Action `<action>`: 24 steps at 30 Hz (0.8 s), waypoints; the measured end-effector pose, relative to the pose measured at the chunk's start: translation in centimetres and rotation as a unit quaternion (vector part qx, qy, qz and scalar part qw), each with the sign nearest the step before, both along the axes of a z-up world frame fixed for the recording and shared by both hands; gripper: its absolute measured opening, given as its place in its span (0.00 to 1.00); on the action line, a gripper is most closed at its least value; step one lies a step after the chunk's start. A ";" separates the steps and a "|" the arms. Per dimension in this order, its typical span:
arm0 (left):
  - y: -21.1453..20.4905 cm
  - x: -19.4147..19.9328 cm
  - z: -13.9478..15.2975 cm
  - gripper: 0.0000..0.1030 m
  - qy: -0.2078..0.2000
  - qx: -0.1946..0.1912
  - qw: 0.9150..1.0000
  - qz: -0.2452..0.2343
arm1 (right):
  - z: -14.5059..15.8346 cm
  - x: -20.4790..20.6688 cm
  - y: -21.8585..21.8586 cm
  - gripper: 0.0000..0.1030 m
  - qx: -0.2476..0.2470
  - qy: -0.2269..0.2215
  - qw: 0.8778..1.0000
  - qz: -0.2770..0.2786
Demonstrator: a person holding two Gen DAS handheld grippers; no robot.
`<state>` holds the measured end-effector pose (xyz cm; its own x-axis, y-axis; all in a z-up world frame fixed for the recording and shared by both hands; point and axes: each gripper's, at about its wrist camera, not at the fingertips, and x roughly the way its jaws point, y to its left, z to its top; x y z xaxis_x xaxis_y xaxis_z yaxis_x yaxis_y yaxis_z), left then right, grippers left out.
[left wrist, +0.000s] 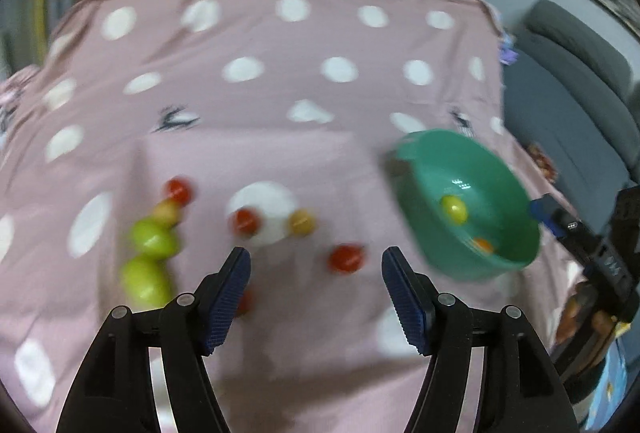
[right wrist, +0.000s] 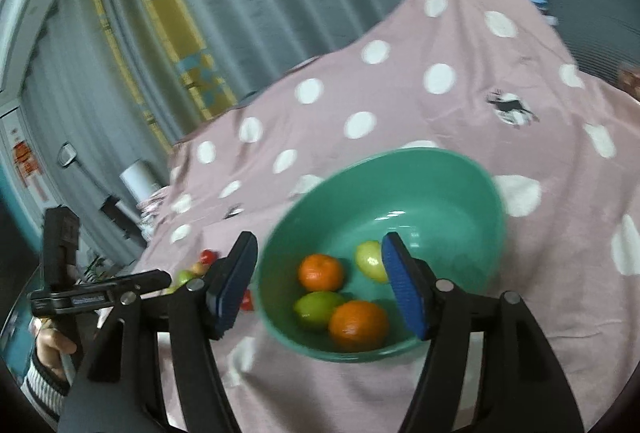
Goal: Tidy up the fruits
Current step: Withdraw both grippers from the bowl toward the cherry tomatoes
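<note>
left gripper [left wrist: 316, 265] open over blurred, probably red fruit [left wrist: 346, 259]; green bowl [left wrist: 508, 233] beside.

- left tongs [left wrist: 316, 261]: black plastic arms, round silver screws at the joints, dark blue ribbed pads [left wrist: 224, 305].
- right tongs [right wrist: 319, 253]: same black build, blue pads.
- a hand [right wrist: 52, 347] wears a black-and-white striped cuff [right wrist: 44, 387].

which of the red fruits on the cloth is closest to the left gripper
The red fruit lying alone between the left gripper fingers' tips and the bowl. The other clearly visible red ones sit farther up the cloth.
</note>
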<state>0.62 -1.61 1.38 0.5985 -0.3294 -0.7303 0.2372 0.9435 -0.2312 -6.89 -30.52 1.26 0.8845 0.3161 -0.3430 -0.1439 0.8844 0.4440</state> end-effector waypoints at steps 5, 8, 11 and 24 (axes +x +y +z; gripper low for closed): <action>4.0 -2.3 -1.6 0.66 0.026 0.005 0.999 0.045 | 0.5 -0.2 2.1 0.65 -0.007 -0.022 0.997 0.069; 5.0 -3.5 -2.4 0.66 0.034 0.009 0.998 0.054 | 0.7 -0.5 3.7 0.65 -0.012 -0.032 0.993 0.109; 5.5 -4.3 -3.0 0.66 0.045 0.000 0.997 0.055 | 0.7 -0.7 5.7 0.66 -0.030 -0.034 0.988 0.145; 4.0 -4.7 -3.6 0.66 0.028 0.026 0.999 0.029 | -1.4 0.5 12.9 0.66 -0.150 0.014 0.967 0.205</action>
<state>-4.11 2.38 -2.25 0.5737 -0.2573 -0.7776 0.1709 0.9661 -0.1936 -6.34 -17.62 -0.10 0.6945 0.5212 -0.4960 -0.5016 0.8450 0.1856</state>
